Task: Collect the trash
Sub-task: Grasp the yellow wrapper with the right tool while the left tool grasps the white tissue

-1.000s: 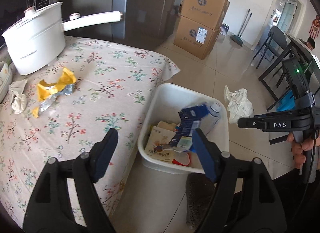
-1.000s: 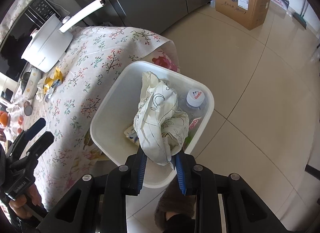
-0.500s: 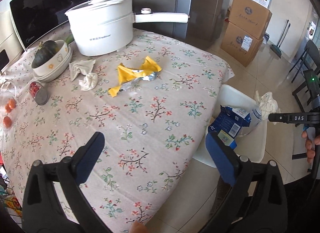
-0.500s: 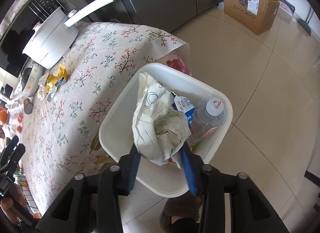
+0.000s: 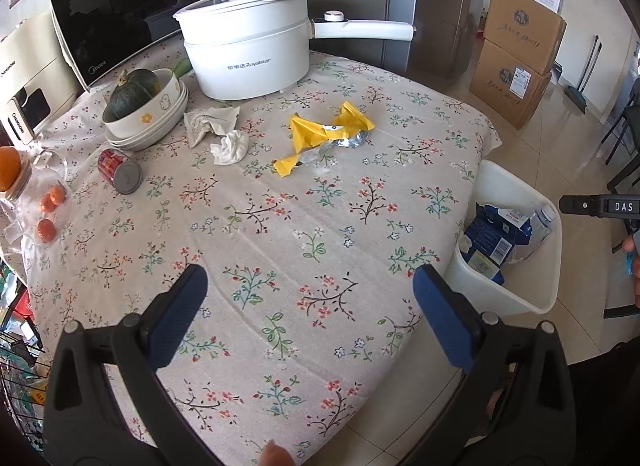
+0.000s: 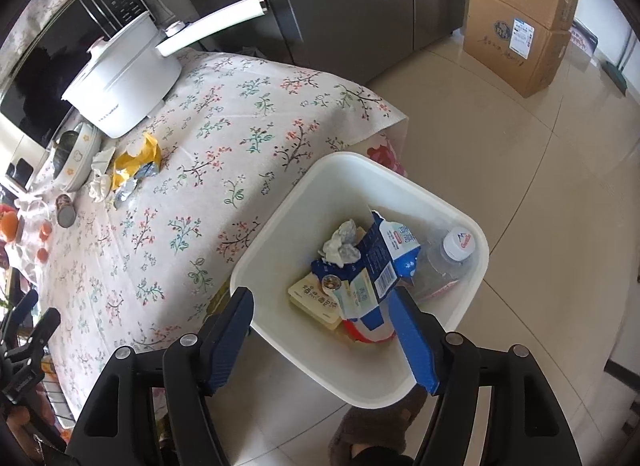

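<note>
A white bin [image 6: 476,262] stands on the floor beside the table's corner and holds a blue carton [image 6: 384,254], a clear bottle [image 6: 448,258], a crumpled paper ball [image 6: 340,246] and flat packets. My right gripper [image 6: 324,330] is open and empty, just above the bin's near rim. My left gripper [image 5: 310,306] is wide open and empty over the near part of the flowered tablecloth [image 5: 280,225]. On the table lie a torn yellow wrapper [image 5: 324,137] and crumpled white tissues [image 5: 220,133]. The bin also shows in the left wrist view [image 5: 536,298].
A white electric pot [image 5: 248,53] with a long handle, stacked bowls with a dark squash [image 5: 140,105], a small red can [image 5: 118,169] and oranges in a bag [image 5: 48,209] stand on the table's far and left side. Cardboard boxes [image 6: 516,17] stand on the tiled floor.
My right gripper has opened and let go of the crumpled white paper, which has dropped out of its jaws over the bin. My left gripper has swung from the bin to over the table.
</note>
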